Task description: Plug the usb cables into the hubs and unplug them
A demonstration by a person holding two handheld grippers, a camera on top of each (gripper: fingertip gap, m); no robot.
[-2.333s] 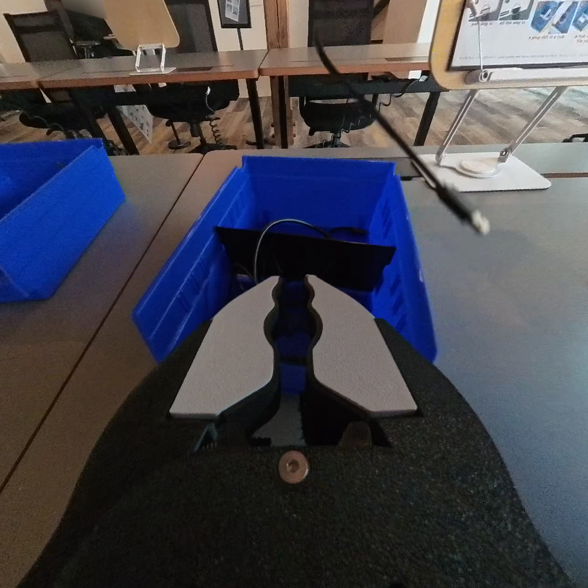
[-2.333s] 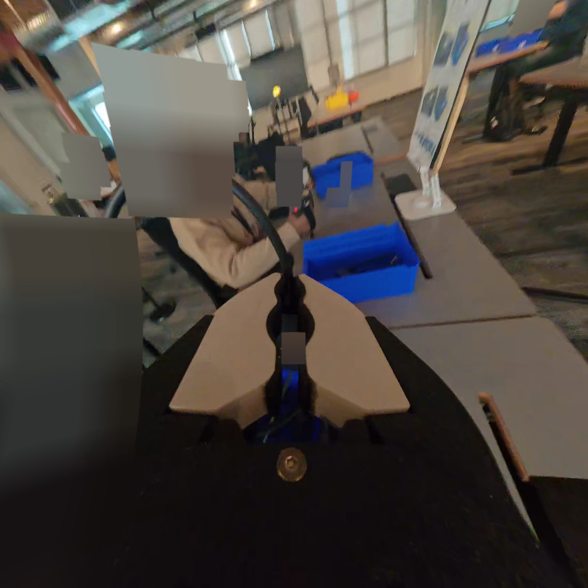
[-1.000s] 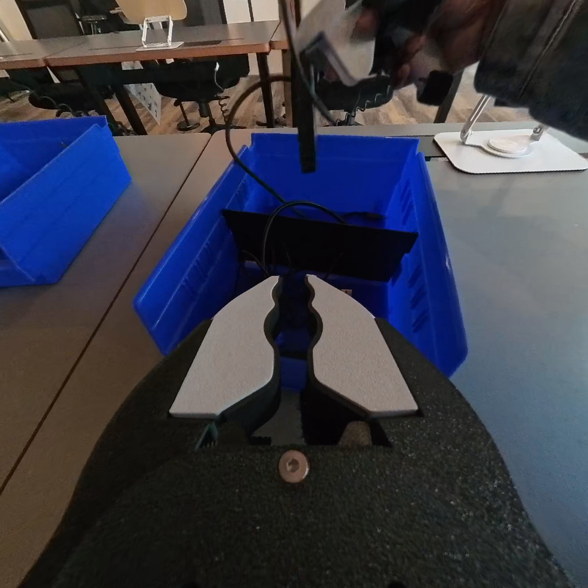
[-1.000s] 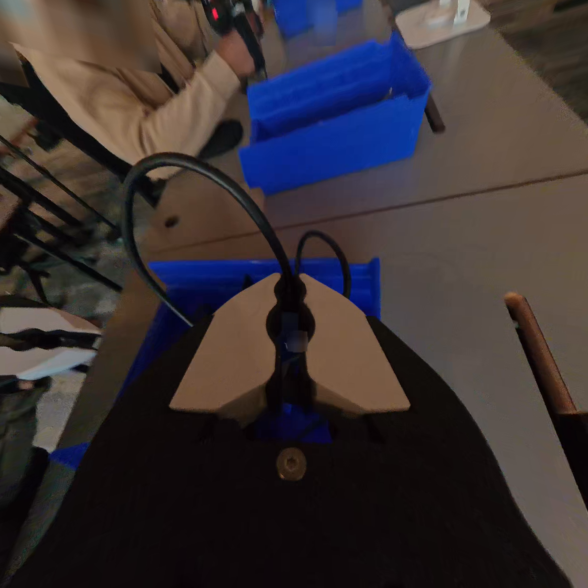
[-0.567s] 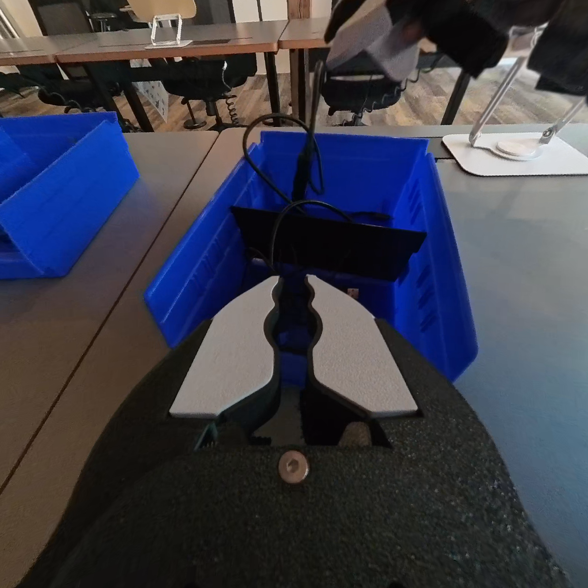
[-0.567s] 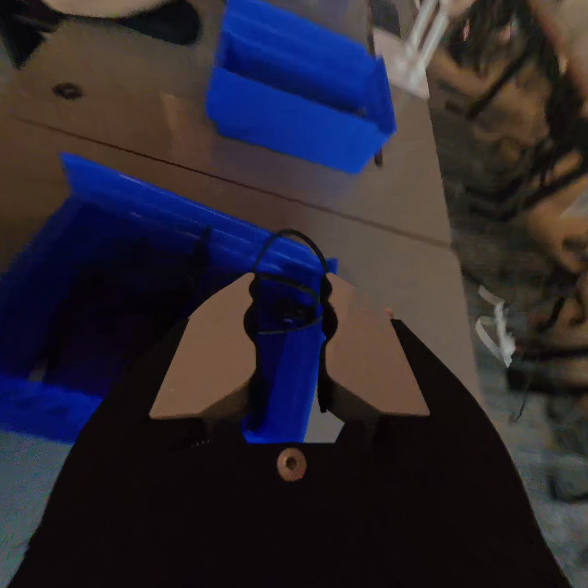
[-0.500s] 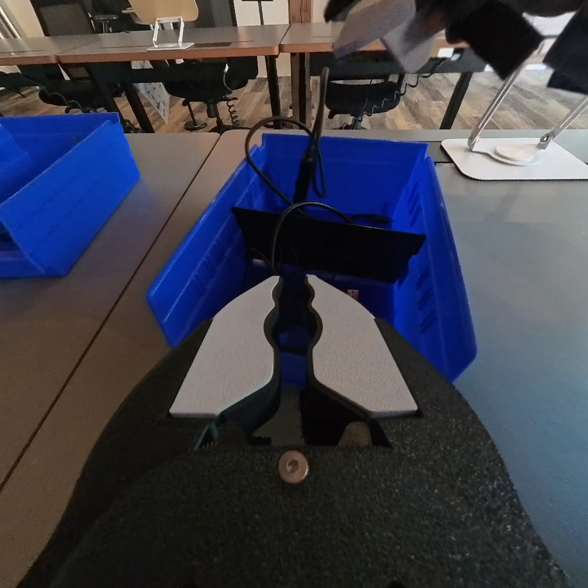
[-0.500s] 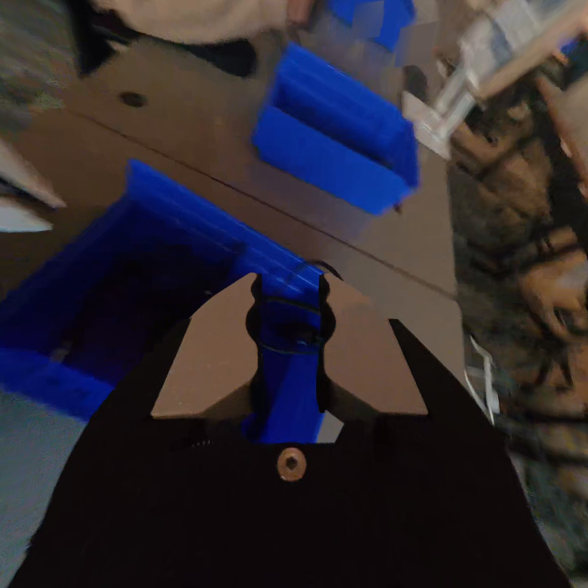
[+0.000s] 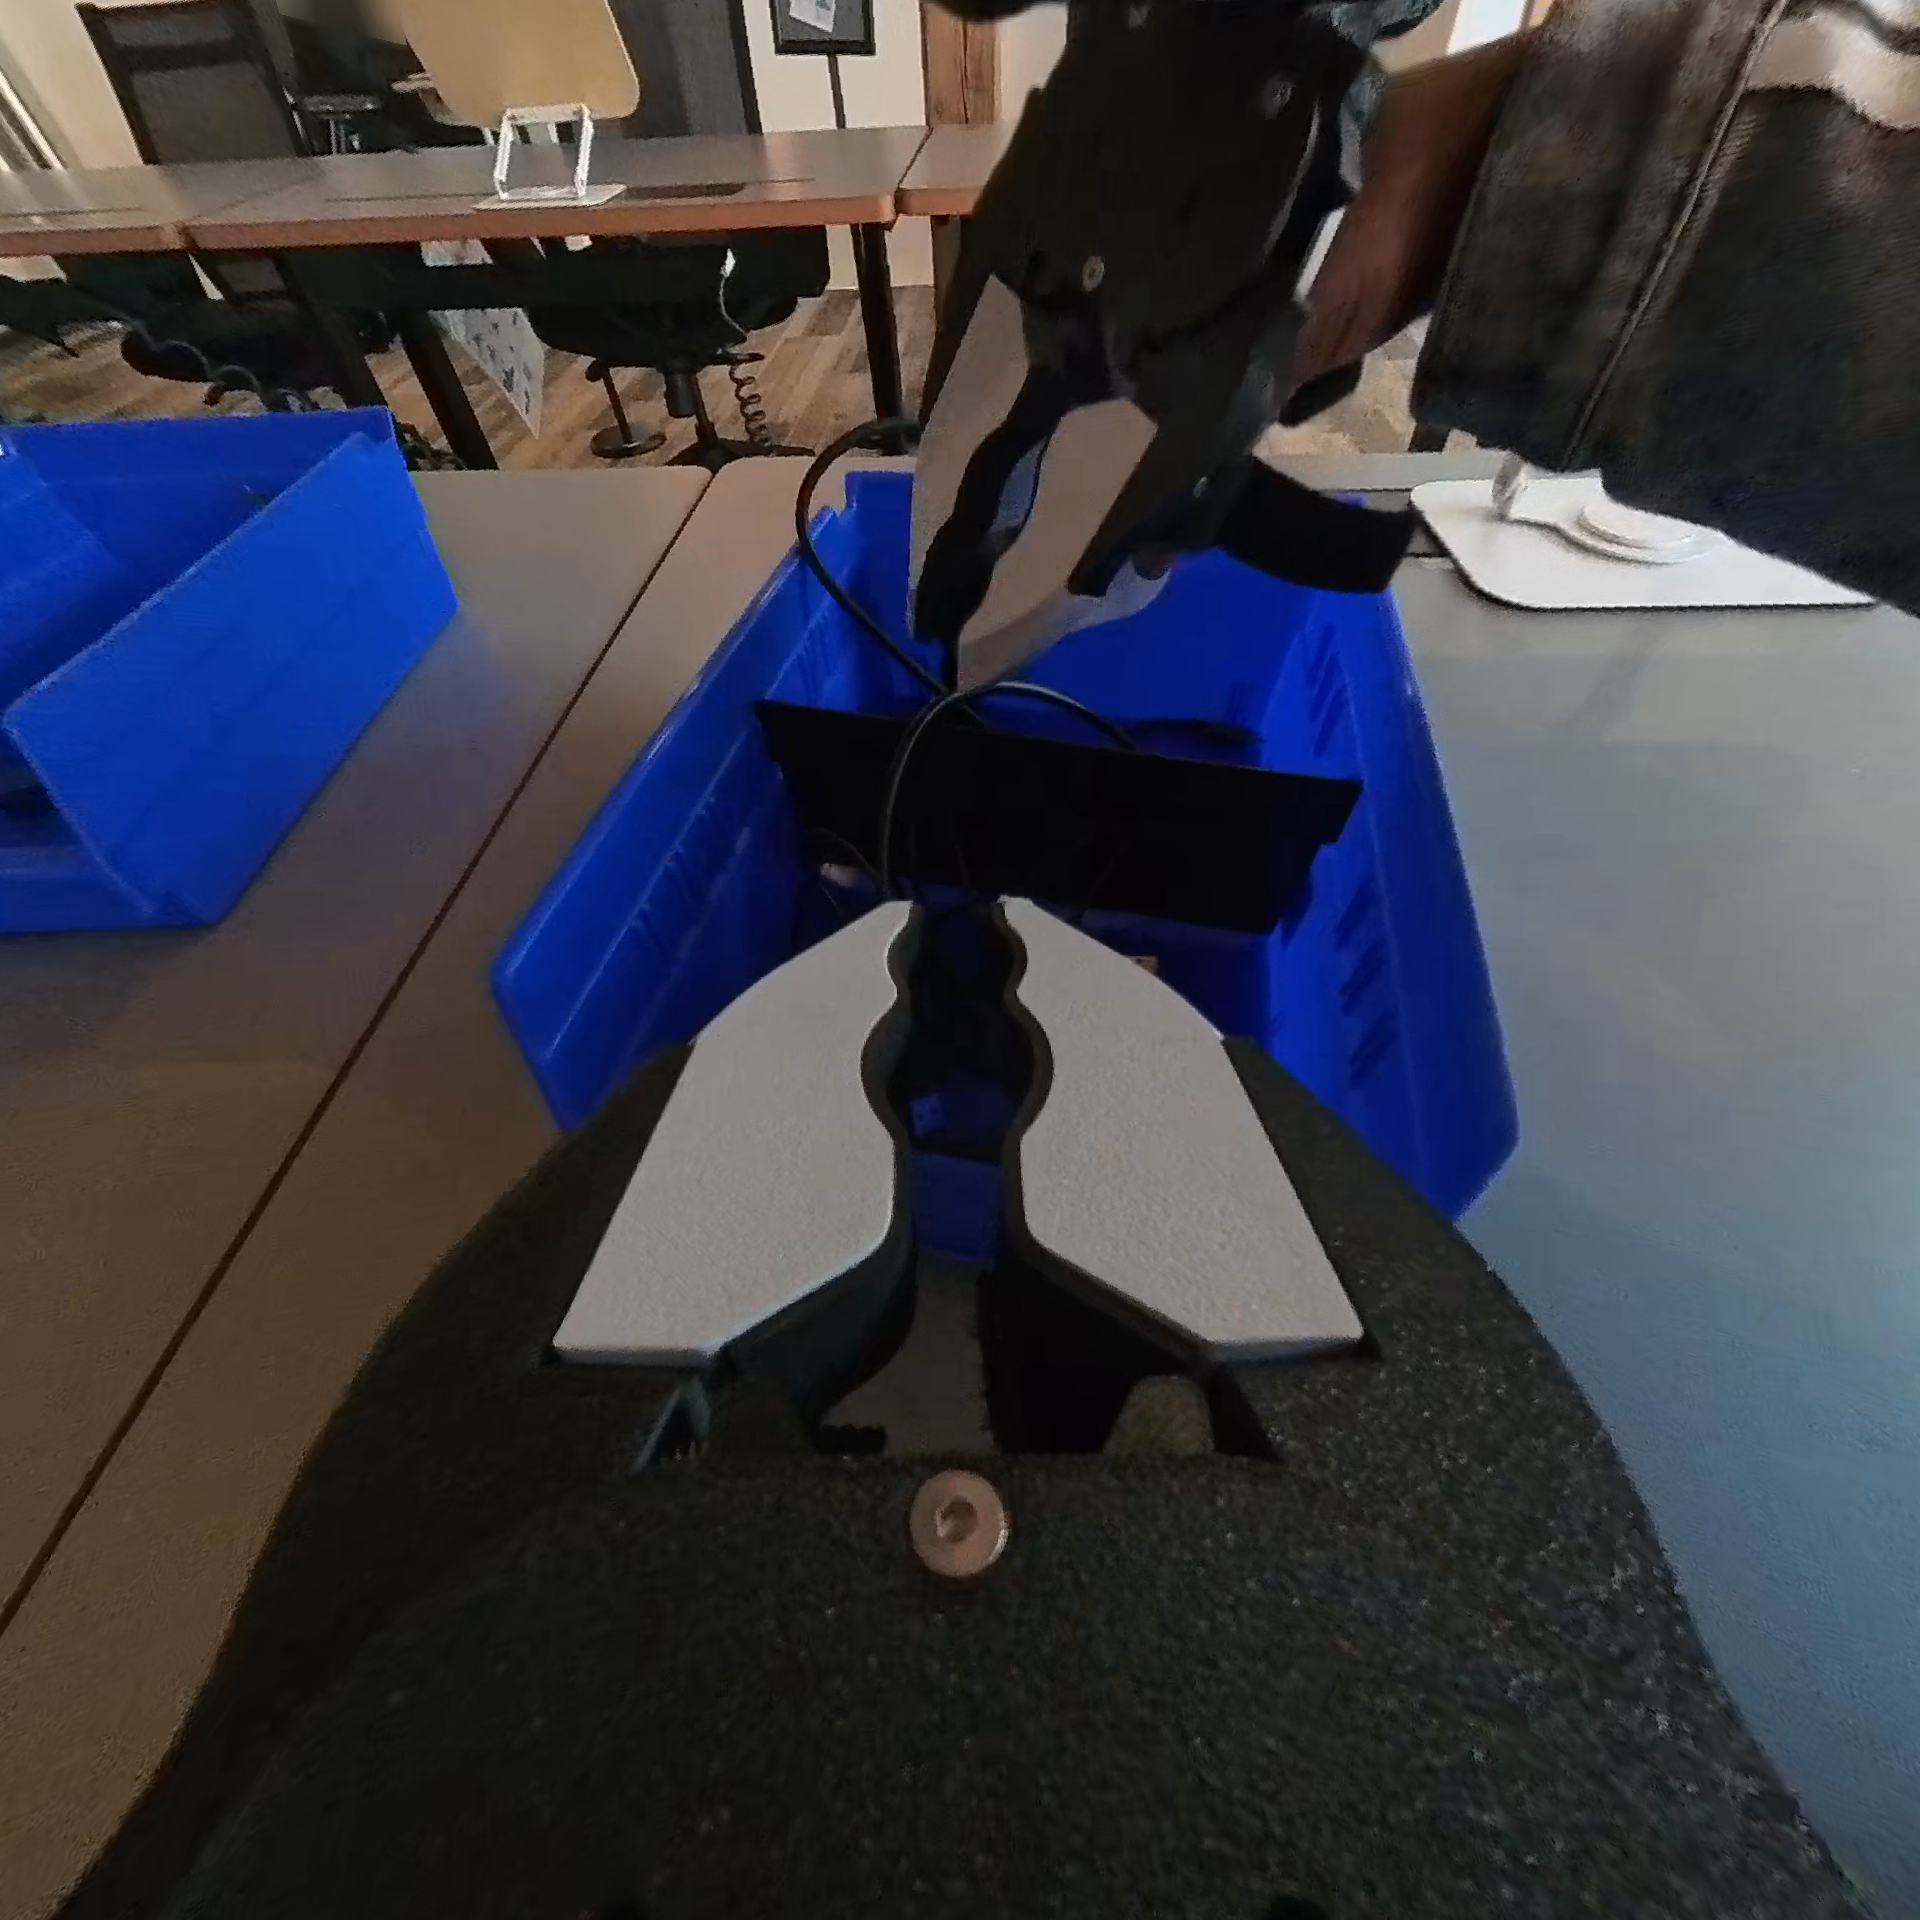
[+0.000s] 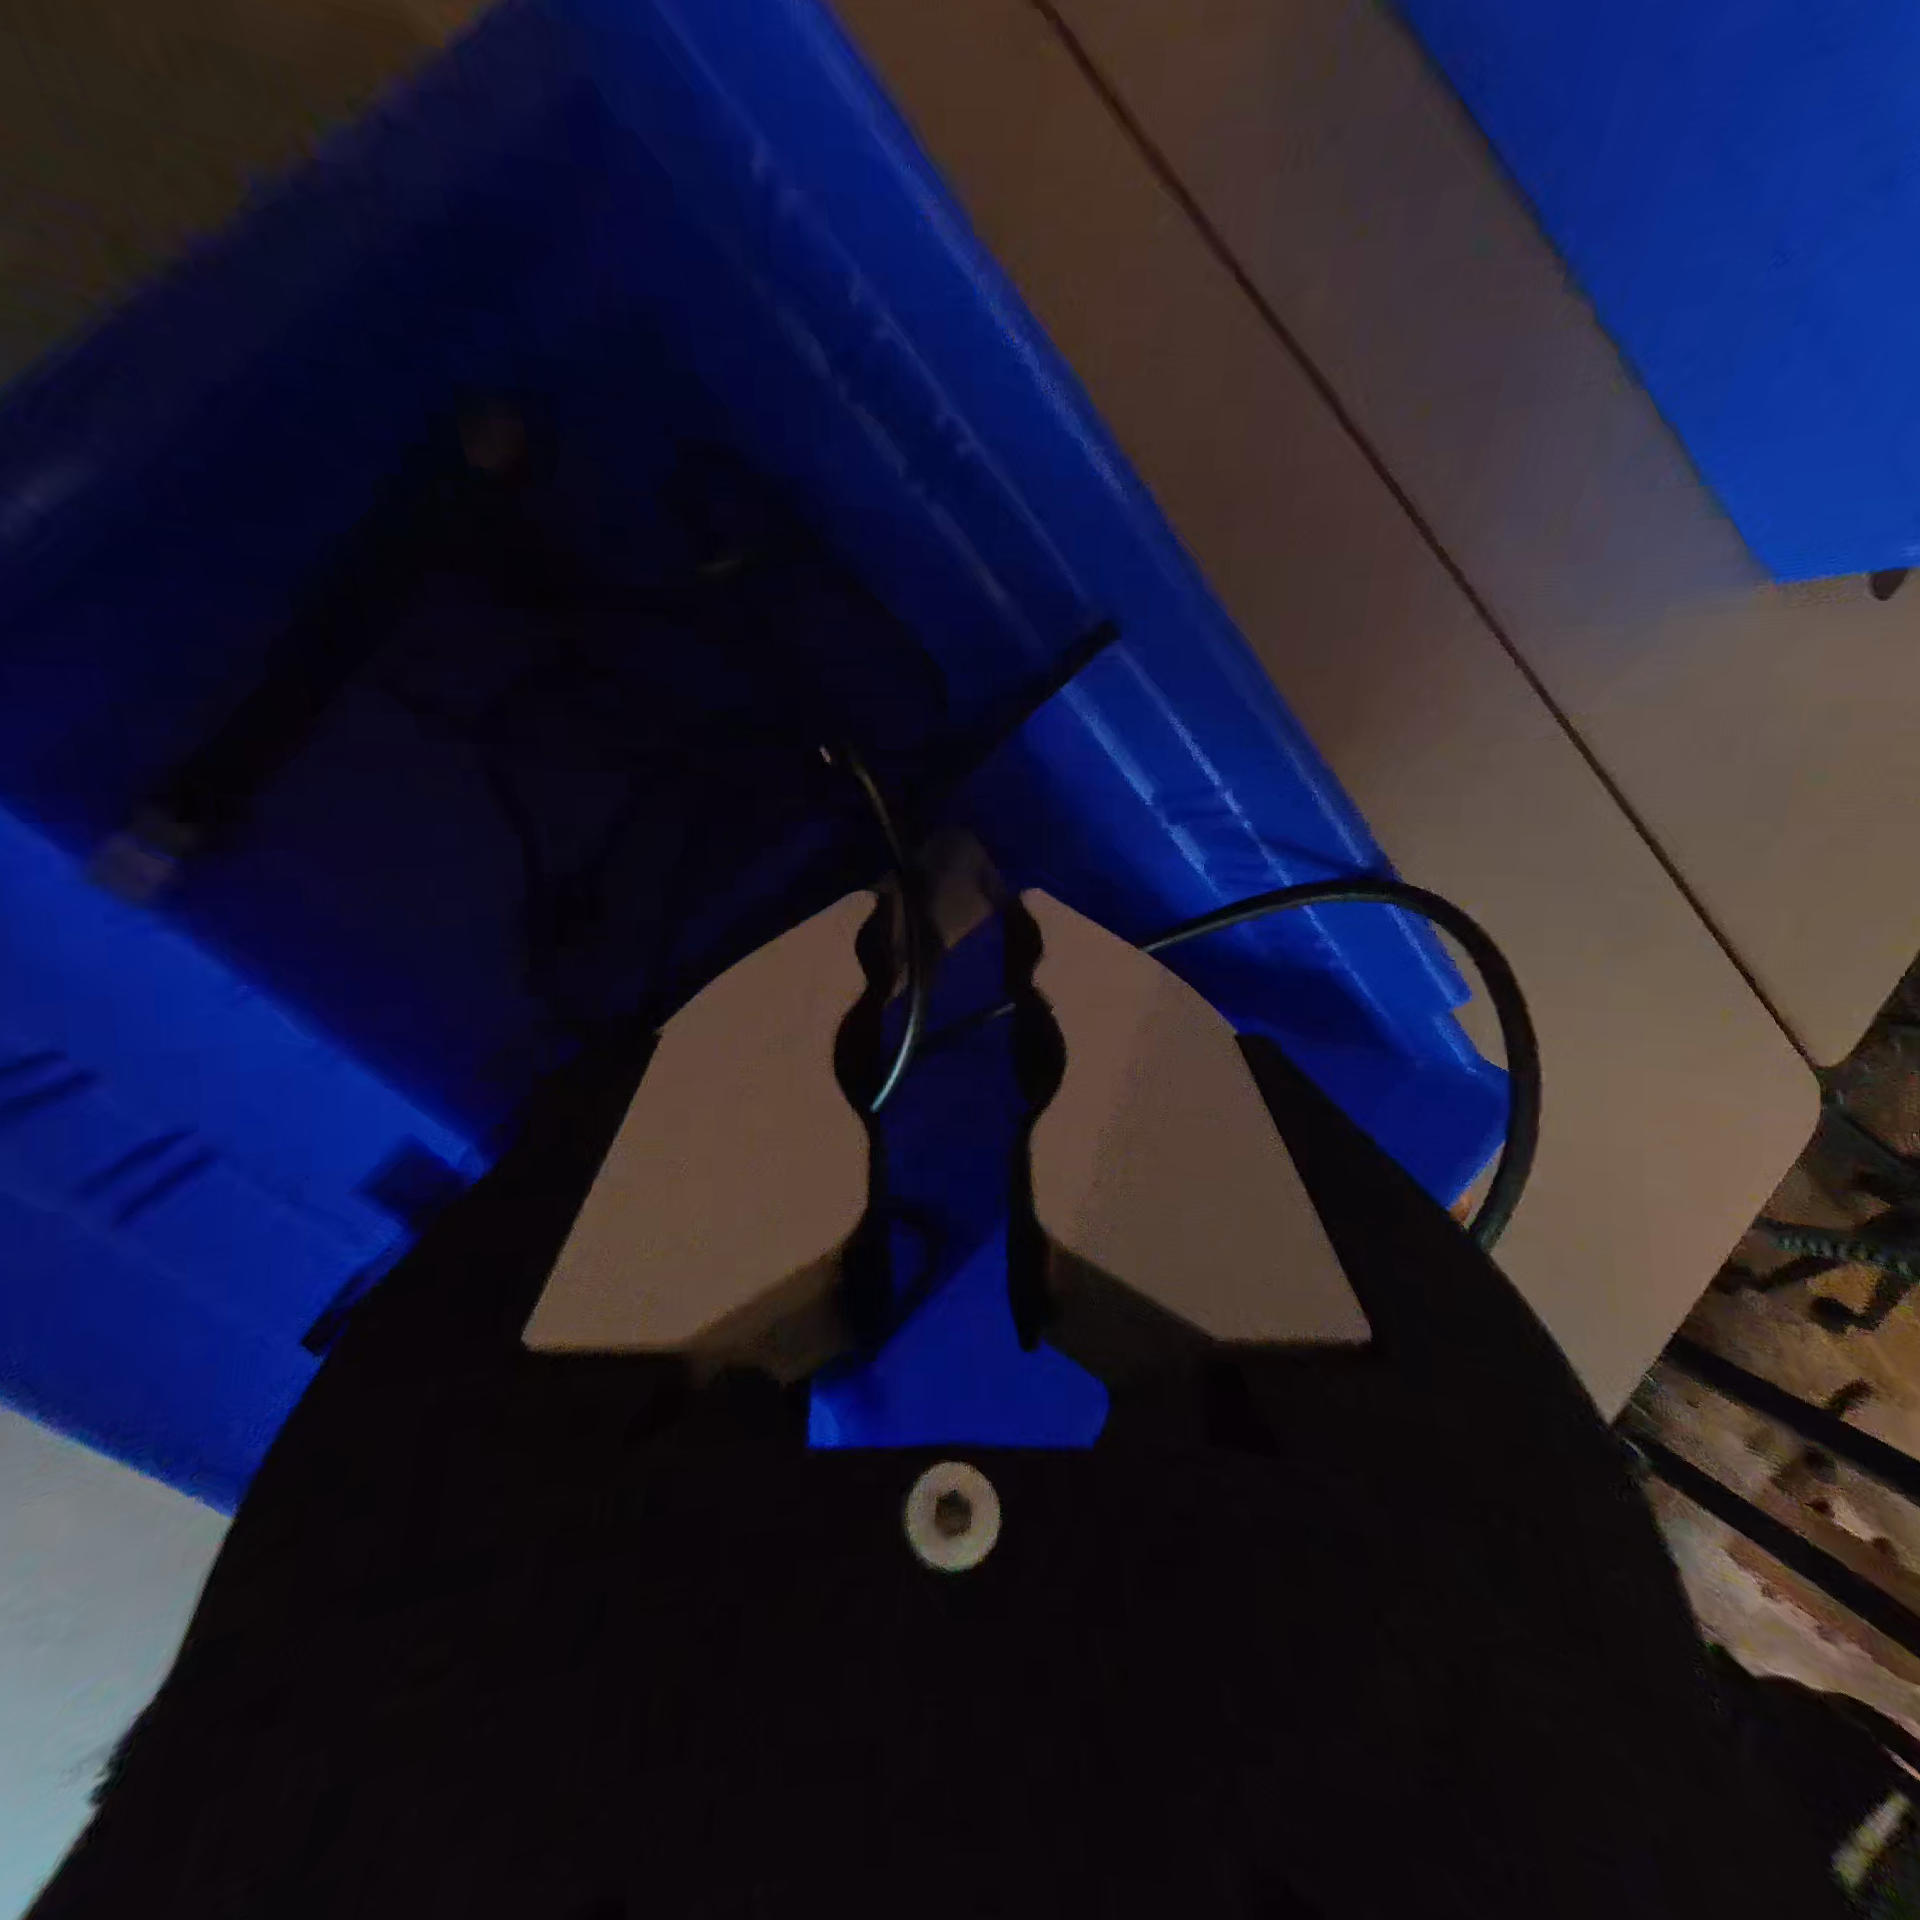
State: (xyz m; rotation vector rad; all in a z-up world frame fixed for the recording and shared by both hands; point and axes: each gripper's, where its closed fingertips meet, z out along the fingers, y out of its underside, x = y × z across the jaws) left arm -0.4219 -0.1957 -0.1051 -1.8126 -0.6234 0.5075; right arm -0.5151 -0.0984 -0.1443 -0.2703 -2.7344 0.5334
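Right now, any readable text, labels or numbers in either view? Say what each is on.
Nothing can be read.
Framed sign on the far wall: too small.
White sheet under the far desk: print blurred.
Small sticker inside the blue bin: blurred.
Right wrist view: no writing shows.

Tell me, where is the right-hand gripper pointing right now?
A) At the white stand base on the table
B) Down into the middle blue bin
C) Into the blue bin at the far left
B: the right gripper hangs tips-down over the middle blue bin, just above its black divider, jaws apart around a thin black cable.
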